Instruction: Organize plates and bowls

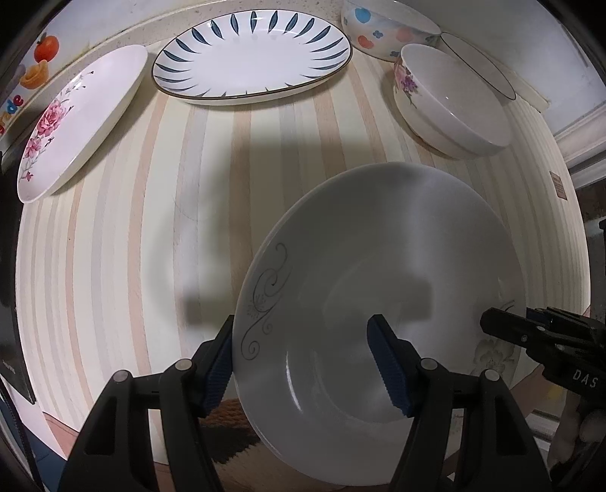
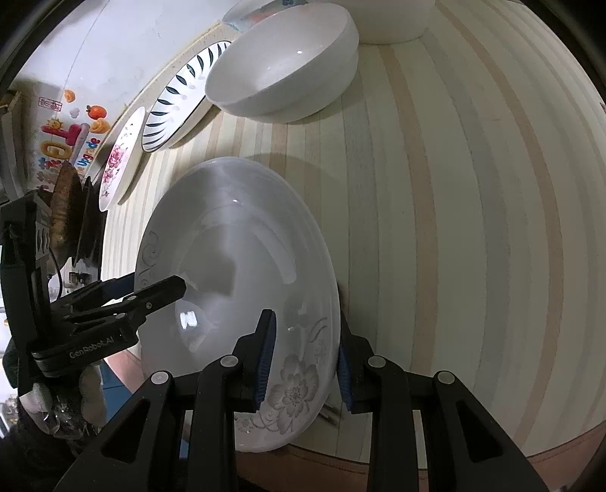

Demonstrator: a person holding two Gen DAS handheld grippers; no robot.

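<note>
A large white deep plate with grey flower and scroll prints hangs tilted over the front of the striped table, held from both sides. My left gripper points down and straddles the plate's left rim, one pad outside the edge and one on the inner slope, shut on it. My right gripper clamps the opposite rim by the grey flower, one pad on top and the other hidden underneath. A gloved hand holds the left gripper.
Along the back stand a pink-rose plate, an oval plate with blue leaf marks, a bowl with coloured dots, a bowl with a purple flower and a dark-rimmed plate. The table's front edge runs under the held plate.
</note>
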